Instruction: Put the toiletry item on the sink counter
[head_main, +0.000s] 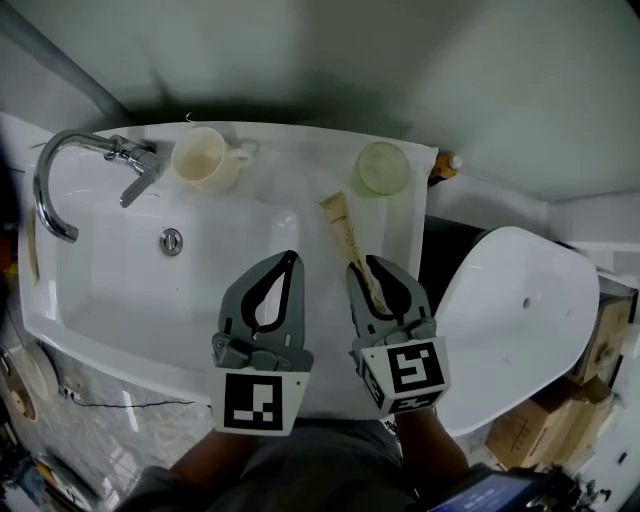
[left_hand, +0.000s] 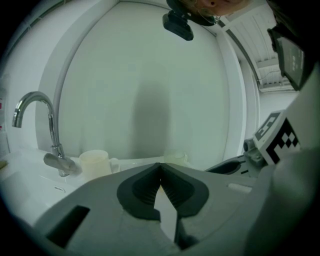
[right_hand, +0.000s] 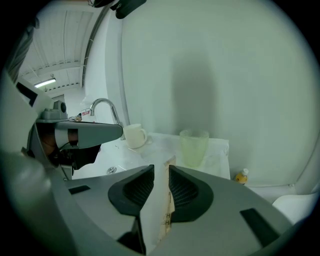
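A long cream toiletry tube (head_main: 347, 233) lies lengthwise between the jaws of my right gripper (head_main: 370, 266), which is shut on its near end. The tube's far end points toward the back of the white sink counter (head_main: 310, 165), over the strip right of the basin. In the right gripper view the tube (right_hand: 163, 205) stands on edge between the dark pads, with my right gripper (right_hand: 161, 171) clamped on it. My left gripper (head_main: 289, 258) hangs over the basin, shut, with nothing in it; its jaws meet at the tip in the left gripper view (left_hand: 160, 167).
A chrome faucet (head_main: 70, 165) stands at the back left, with a cream mug (head_main: 204, 158) beside it and a pale green cup (head_main: 382, 167) at the back right. The drain (head_main: 171, 241) sits in the basin. A toilet lid (head_main: 515, 320) lies right of the sink, and a small yellow bottle (head_main: 447, 166) behind.
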